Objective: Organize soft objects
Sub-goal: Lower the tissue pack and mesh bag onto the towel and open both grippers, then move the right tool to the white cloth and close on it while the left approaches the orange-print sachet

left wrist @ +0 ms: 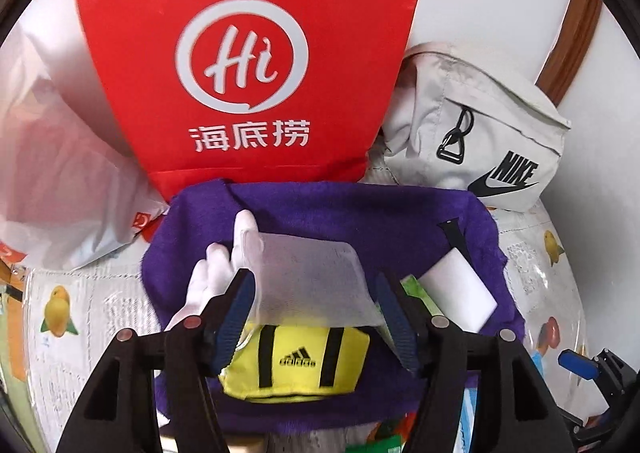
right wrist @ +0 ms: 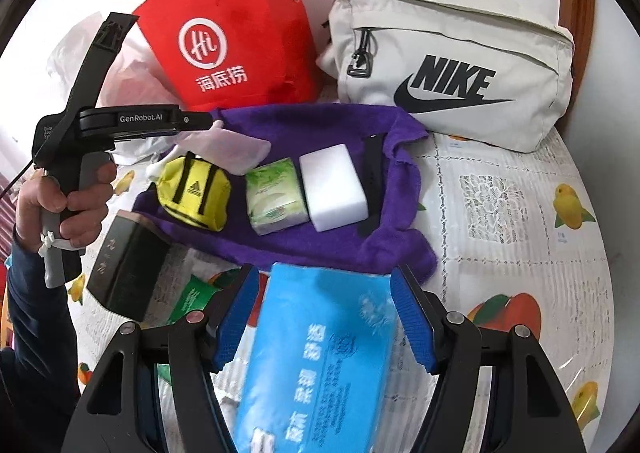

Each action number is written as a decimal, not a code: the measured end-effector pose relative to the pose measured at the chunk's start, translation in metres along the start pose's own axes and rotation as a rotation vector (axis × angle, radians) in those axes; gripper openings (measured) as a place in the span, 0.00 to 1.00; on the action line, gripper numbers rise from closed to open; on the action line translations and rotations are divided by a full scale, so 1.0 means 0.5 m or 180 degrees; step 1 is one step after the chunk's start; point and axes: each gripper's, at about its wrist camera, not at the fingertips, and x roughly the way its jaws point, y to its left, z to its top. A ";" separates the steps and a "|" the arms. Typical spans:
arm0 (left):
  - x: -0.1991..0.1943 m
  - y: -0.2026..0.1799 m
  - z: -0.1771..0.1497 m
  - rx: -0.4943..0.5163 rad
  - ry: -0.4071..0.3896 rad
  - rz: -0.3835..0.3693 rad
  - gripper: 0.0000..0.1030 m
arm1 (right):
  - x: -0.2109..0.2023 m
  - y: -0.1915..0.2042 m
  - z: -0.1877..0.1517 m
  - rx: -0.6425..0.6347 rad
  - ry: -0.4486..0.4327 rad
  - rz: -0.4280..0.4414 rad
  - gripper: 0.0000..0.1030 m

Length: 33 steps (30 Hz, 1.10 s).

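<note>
Looking down my left gripper (left wrist: 316,317), I see its ribbed blue pads (left wrist: 236,317) spread wide, with a thin translucent white sheet (left wrist: 312,281) sagging between them. I think the sheet touches both pads, but whether it is really pinched I cannot tell. A white glove (left wrist: 218,273), smooth and limp, pokes out behind the sheet on the left. Below lies a yellow Adidas pouch (left wrist: 296,365) with black straps, resting on a fuzzy purple towel (left wrist: 360,213). To the right on the towel sit a plain white foam block (left wrist: 460,293) and a black strap (left wrist: 454,237), partly hidden by the block.

My right gripper (right wrist: 324,317) is released, its jaws apart on either side of a glossy blue tissue pack (right wrist: 320,353) that runs out of frame at the near edge. From here the green tissue packet (right wrist: 276,195) shows between pouch and block. A boxy dark case (right wrist: 128,265) stands near left, its markings too small to read. Far back lean a stiff red paper bag (right wrist: 236,41) and a soft beige Nike bag (right wrist: 452,69), on the lace-patterned tablecloth (right wrist: 500,213) with printed fruit.
</note>
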 end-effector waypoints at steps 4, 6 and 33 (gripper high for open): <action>-0.041 0.008 -0.017 -0.0016 -0.0035 0.0027 0.60 | -0.025 0.014 -0.016 -0.0018 -0.0039 0.0012 0.66; -0.063 0.008 -0.031 -0.0026 -0.0059 0.0025 0.61 | -0.038 0.020 -0.026 -0.0025 -0.0052 0.0025 0.66; -0.228 0.018 -0.392 -0.0124 0.0083 0.0062 0.63 | -0.116 0.139 -0.271 -0.0265 0.0147 0.0253 0.66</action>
